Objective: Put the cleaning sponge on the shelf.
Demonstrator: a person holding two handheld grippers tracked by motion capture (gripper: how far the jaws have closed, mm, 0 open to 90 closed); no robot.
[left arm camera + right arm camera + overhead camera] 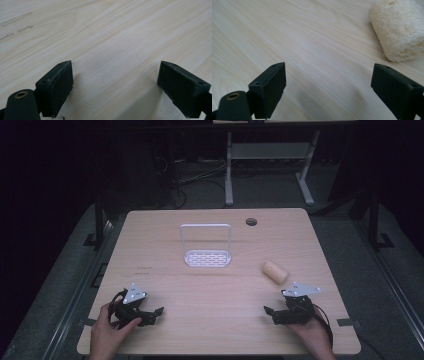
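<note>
Left gripper: near-left of rack, jaws spread wide, holding nothing, low over table.
Rack: white, upright, mid-table.
Sponge: beige, on its side, right of rack.
Right gripper: near-right of rack, below sponge, jaws apart, holding nothing.

rack and roll — open table between
</note>
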